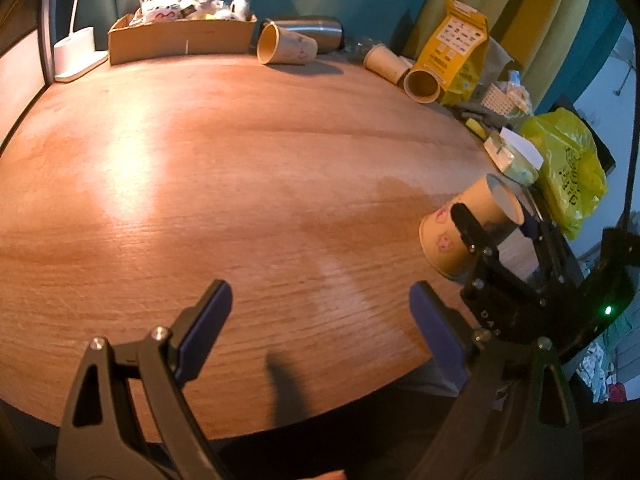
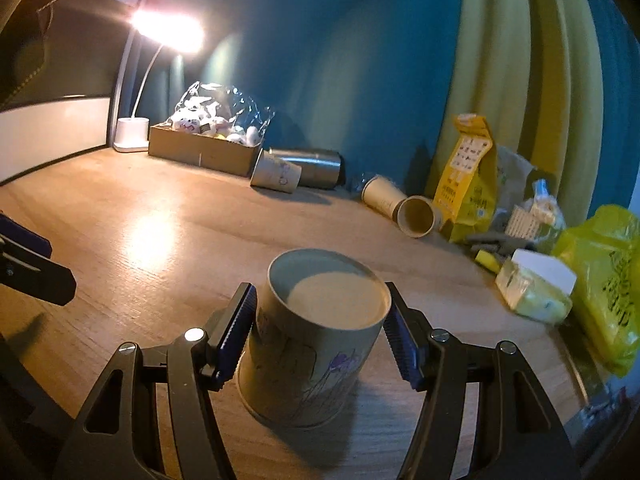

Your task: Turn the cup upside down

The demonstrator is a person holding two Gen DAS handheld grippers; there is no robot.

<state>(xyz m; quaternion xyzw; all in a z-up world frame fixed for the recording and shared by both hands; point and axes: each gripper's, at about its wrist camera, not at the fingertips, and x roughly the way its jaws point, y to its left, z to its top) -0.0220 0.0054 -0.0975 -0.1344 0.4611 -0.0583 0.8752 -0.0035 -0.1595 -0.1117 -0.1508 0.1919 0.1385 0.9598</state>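
A paper cup with a printed pattern (image 2: 312, 356) is upside down between the pads of my right gripper (image 2: 320, 332), base up and rim down near the wooden table (image 2: 140, 216). The pads press its sides. The left wrist view shows the same cup (image 1: 468, 224) tilted in the right gripper (image 1: 496, 228) at the table's right edge. My left gripper (image 1: 320, 312) is open and empty, low over the table's front.
Several other paper cups lie on their sides at the back: one (image 2: 276, 176) by a steel flask (image 2: 312, 166), two (image 2: 400, 204) near a yellow bag (image 2: 464, 176). A cardboard box (image 2: 204, 148), a lamp base (image 2: 130, 134), and yellow plastic bag (image 2: 604, 280) crowd the edges.
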